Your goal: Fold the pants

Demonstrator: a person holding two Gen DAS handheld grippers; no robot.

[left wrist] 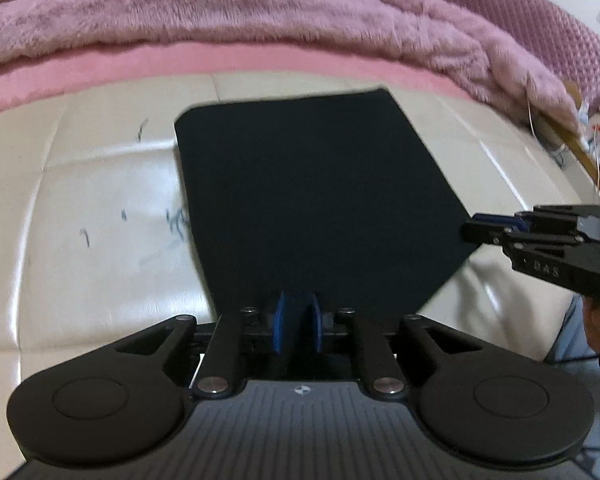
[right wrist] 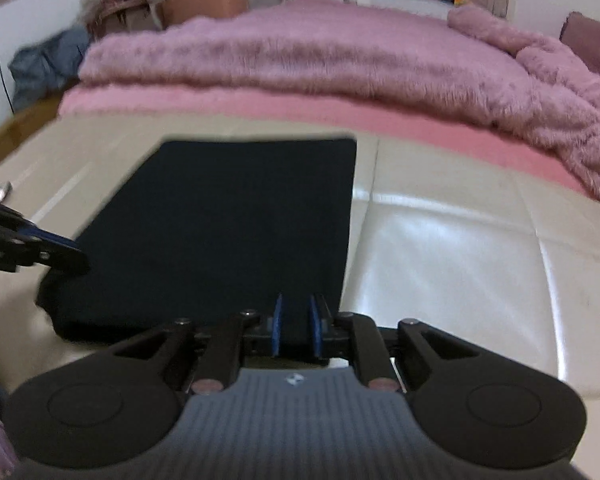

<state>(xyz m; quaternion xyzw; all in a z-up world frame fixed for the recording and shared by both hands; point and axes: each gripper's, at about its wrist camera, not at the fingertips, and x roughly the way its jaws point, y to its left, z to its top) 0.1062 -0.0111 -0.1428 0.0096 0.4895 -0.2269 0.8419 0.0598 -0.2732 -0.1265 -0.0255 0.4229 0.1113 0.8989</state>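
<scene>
1. Jaws of the left gripper (left wrist: 298, 308) slightly open, blue pads a narrow gap apart, dark cloth showing in the gap but not pinched.
2. Jaws of the right gripper (right wrist: 296, 312) likewise parted a little, poised over the near edge of the cloth by its right corner.
3. Black pants (left wrist: 308, 184) folded into a flat rectangle, lying on the cream padded bench (left wrist: 100, 240), about mid-width, long side running from near to far.
4. Left gripper at the near left corner of the pants, right gripper at the near right corner, both angled downward.
5. Dark pen scribbles (left wrist: 176, 224) on the bench just left of the pants.
6. Fluffy pink blanket (left wrist: 220, 12) heaped along the far side, well apart from the pants.
7. Person's hand (left wrist: 596, 328) behind the right gripper, at the right edge of the left wrist view.
</scene>
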